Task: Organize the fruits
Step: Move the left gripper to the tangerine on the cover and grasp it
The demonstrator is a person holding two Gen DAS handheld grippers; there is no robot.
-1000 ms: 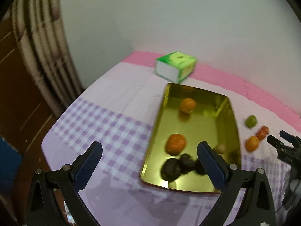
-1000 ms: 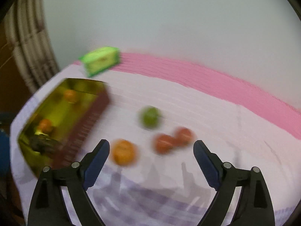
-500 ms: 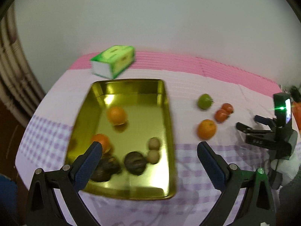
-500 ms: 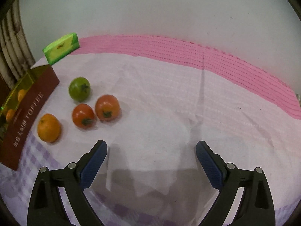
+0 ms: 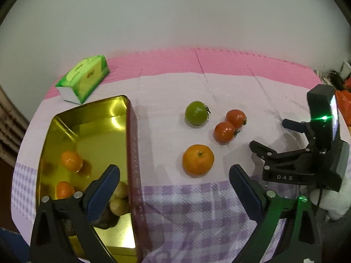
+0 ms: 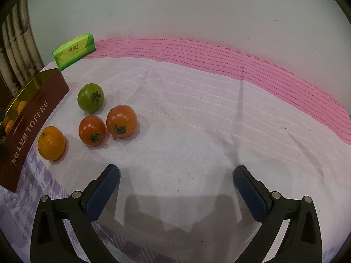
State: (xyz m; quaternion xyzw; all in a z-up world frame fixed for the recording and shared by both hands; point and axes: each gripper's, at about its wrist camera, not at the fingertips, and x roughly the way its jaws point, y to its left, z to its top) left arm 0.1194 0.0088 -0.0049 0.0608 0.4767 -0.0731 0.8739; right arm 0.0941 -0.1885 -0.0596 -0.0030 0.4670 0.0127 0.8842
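Observation:
A gold tin tray point(image 5: 87, 122) with dark red sides lies at the left and holds two oranges point(image 5: 71, 161), small brown fruits point(image 5: 119, 206) and dark fruits. On the cloth to its right lie an orange point(image 5: 198, 160), two red tomatoes point(image 5: 224, 131) and a green tomato point(image 5: 196, 112). My left gripper point(image 5: 174, 188) is open and empty, above the tray's right wall. My right gripper point(image 6: 175, 186) is open and empty, right of the loose fruit; it also shows in the left wrist view point(image 5: 269, 138). The right wrist view shows the orange point(image 6: 51, 143), red tomatoes point(image 6: 121, 121) and green tomato point(image 6: 90, 97).
A green tissue pack point(image 5: 84, 77) lies behind the tray near the white wall. The table has a white, pink and purple-check cloth point(image 6: 197, 109). A curtain point(image 6: 15, 50) hangs at the far left. The table edge runs close behind the tray's left side.
Both views have swung right and steadied. The left gripper moved from over the tray to its right edge. The right gripper moved right, so the loose fruit sits at its left.

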